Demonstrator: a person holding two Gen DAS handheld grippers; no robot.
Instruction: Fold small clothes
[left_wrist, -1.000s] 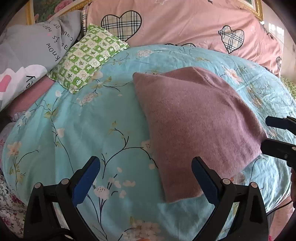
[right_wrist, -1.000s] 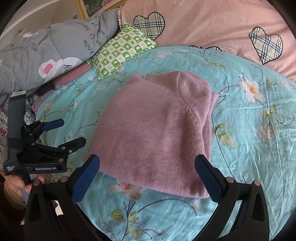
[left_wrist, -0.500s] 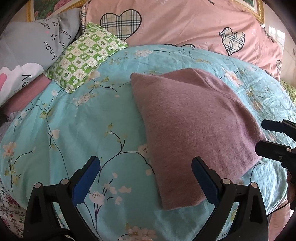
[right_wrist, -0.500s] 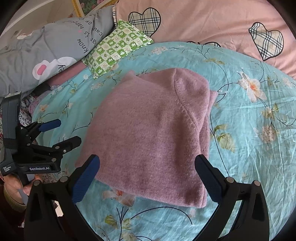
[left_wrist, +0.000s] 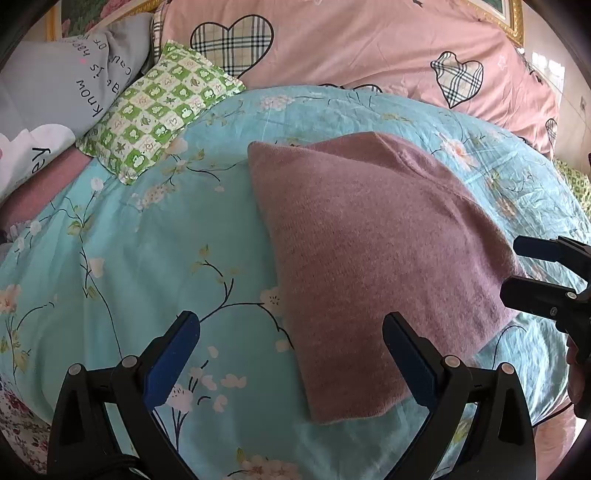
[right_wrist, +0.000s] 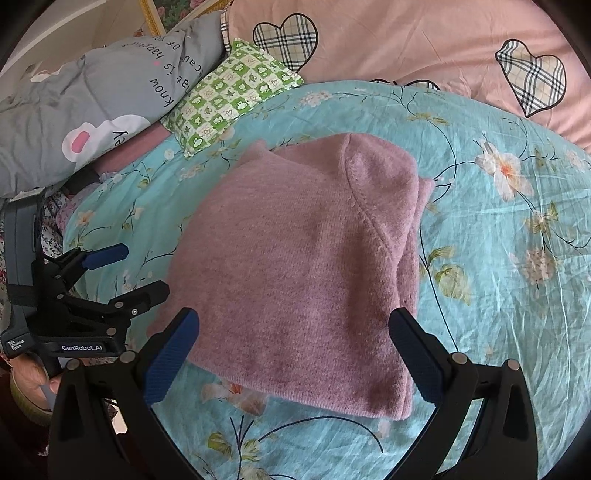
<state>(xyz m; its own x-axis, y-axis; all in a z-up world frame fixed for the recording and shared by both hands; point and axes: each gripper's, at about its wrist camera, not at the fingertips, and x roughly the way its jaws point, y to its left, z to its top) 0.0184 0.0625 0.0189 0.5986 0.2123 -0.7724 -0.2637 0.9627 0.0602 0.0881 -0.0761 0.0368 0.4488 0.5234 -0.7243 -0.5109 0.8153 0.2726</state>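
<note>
A mauve knit sweater (left_wrist: 373, 251) lies folded into a rough rectangle on the turquoise floral bedspread (left_wrist: 147, 258); it also shows in the right wrist view (right_wrist: 303, 273). My left gripper (left_wrist: 291, 354) is open and empty, hovering over the sweater's near left edge; it also shows in the right wrist view (right_wrist: 127, 267). My right gripper (right_wrist: 295, 354) is open and empty above the sweater's near edge; it shows at the sweater's right corner in the left wrist view (left_wrist: 517, 269).
A green checked pillow (left_wrist: 159, 107) lies at the back left. A grey printed quilt (right_wrist: 92, 99) is heaped further left. A pink quilt with plaid hearts (left_wrist: 369, 48) runs along the back. The bed's edge drops off at the lower left (right_wrist: 22, 258).
Both grippers have drifted slightly forward over the sweater, which now sits larger and lower in both views. The sweater itself has not moved. Both stay open.
</note>
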